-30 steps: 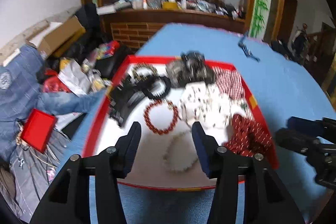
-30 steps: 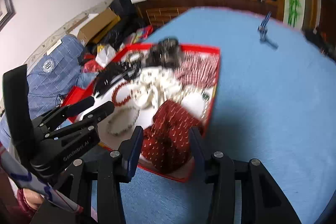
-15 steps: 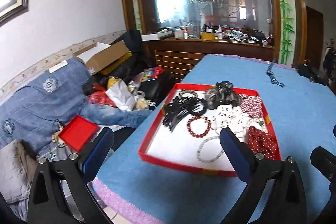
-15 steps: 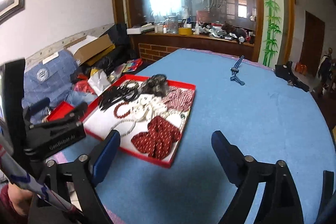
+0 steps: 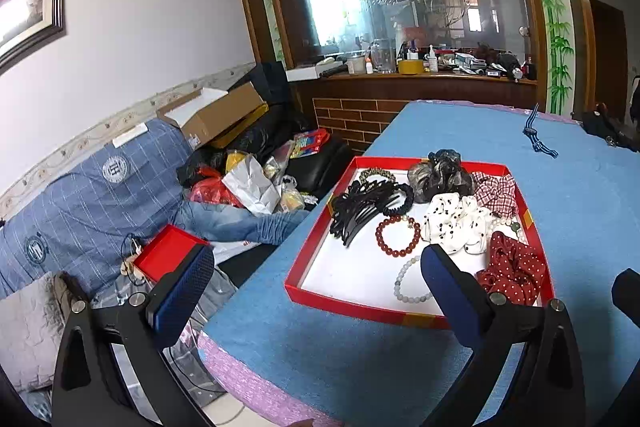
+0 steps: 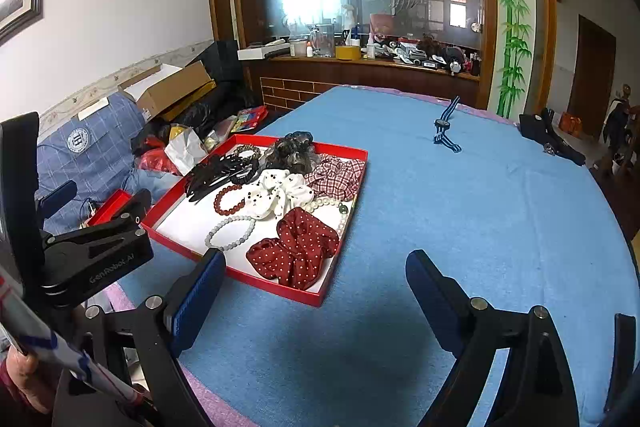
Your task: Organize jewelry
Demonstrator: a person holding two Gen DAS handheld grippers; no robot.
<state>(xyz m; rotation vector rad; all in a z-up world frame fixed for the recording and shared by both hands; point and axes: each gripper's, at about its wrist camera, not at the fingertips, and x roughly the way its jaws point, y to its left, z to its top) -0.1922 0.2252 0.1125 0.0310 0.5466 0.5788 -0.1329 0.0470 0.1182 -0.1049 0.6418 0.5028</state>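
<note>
- Two tools fill the bottom of the frames: the left tool (image 5: 316, 287) and the right tool (image 6: 316, 283) both stand wide with nothing between their pads.
- The left tool's right finger (image 5: 452, 291) covers the near end of the pale bead bracelet (image 5: 408, 283) and part of the tray's front wall.
- At lower left of the right view, the person's hand (image 6: 20, 379) is cut off by the frame edge.
- The red tray (image 5: 320, 227) sits on the blue counter (image 5: 580, 187) at mid-frame, near its left edge.
- Inside lie a red bead bracelet (image 5: 398, 235), a dotted red scrunchie (image 5: 516, 269), a white dotted scrunchie (image 5: 456, 227), black hair clips (image 5: 360, 211) and a checked scrunchie (image 5: 496, 189), heaped so that edges are hard to separate.
- Far right, a striped strap (image 5: 536, 137) lies alone.
- The clutter on the far shelf is too small to identify.
</note>
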